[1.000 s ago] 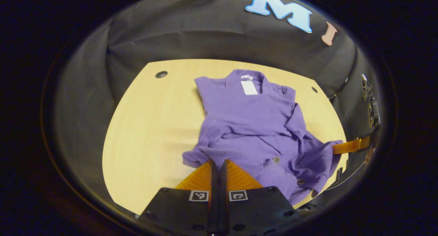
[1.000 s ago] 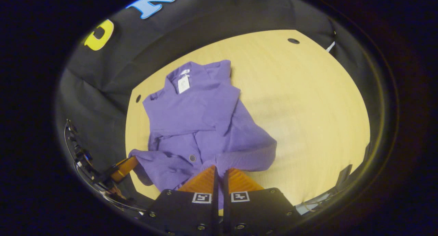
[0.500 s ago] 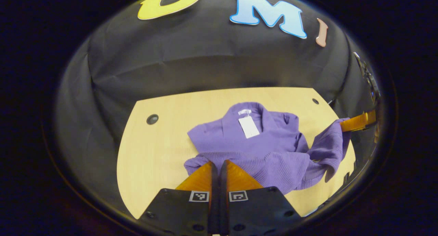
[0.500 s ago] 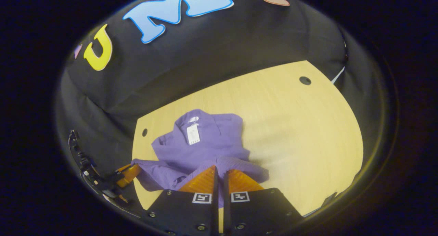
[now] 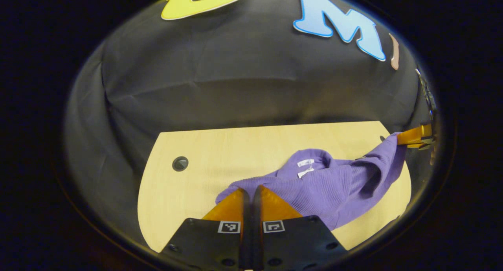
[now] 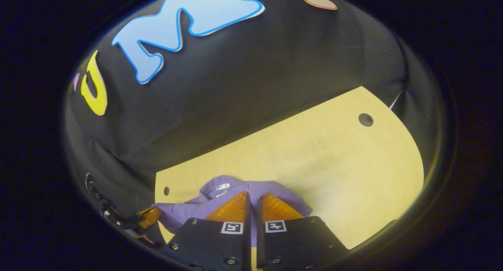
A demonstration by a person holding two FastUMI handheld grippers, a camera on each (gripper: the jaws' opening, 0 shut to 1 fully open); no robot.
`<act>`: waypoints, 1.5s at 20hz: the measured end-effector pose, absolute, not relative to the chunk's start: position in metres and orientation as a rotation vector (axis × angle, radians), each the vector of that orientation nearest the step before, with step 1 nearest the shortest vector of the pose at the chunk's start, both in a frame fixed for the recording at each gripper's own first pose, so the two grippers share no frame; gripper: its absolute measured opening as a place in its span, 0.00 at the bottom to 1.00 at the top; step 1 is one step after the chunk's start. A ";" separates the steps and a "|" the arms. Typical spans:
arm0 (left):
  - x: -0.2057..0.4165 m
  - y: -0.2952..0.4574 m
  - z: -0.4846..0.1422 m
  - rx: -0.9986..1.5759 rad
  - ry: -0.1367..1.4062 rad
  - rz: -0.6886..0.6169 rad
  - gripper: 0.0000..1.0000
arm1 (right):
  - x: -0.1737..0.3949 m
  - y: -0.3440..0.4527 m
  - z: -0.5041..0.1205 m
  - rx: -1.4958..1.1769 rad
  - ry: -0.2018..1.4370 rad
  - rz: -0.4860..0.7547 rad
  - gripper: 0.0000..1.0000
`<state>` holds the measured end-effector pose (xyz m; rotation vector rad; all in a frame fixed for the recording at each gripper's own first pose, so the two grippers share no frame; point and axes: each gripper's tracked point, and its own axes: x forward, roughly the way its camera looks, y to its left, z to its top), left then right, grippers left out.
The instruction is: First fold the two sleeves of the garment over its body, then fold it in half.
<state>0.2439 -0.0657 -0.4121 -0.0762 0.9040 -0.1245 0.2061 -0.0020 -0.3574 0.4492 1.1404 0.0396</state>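
Observation:
A purple knit cardigan (image 5: 326,186) lies on the light wooden table (image 5: 220,157), its hem lifted and carried over the body toward the collar, where a white tag (image 5: 304,168) shows. My left gripper (image 5: 250,192) is shut on one hem corner. In the left gripper view the right gripper (image 5: 412,137) holds the other corner raised at the far right. In the right gripper view my right gripper (image 6: 253,198) is shut on the cardigan's (image 6: 235,188) hem, and the left gripper (image 6: 147,218) shows at the lower left, pinching the cloth too.
The table (image 6: 326,153) has a round cable hole (image 5: 180,163) at one far corner and another hole (image 6: 365,119) at the opposite corner. Black cloth walls stand close behind the table's far edge.
Both grippers have carried the hem forward over the body toward the collar. The cardigan's lower half now covers most of the upper half.

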 end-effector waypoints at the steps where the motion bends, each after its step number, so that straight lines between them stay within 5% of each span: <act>1: 0.252 -0.064 -0.420 -0.079 0.902 -0.122 0.07 | 0.213 0.000 -0.369 0.440 1.142 0.037 0.06; 16: 0.267 -0.068 -0.514 -0.037 1.045 -0.081 0.07 | 0.211 -0.003 -0.470 0.397 1.245 0.006 0.10; 17: 0.266 -0.069 -0.514 -0.046 1.043 -0.082 0.07 | 0.208 -0.004 -0.471 0.401 1.245 0.004 0.12; 21: 0.254 -0.074 -0.498 -0.133 1.052 -0.099 0.18 | 0.186 -0.008 -0.459 0.391 1.246 0.011 0.76; 23: 0.247 -0.078 -0.487 -0.182 1.048 -0.092 0.42 | 0.176 -0.006 -0.452 0.377 1.240 0.026 0.80; 27: 0.234 -0.081 -0.438 -0.266 0.979 -0.086 0.27 | 0.156 0.002 -0.409 0.321 1.178 0.091 0.80; 30: 0.222 -0.083 -0.387 -0.299 0.888 -0.107 0.27 | 0.144 0.013 -0.361 0.282 1.091 0.159 0.79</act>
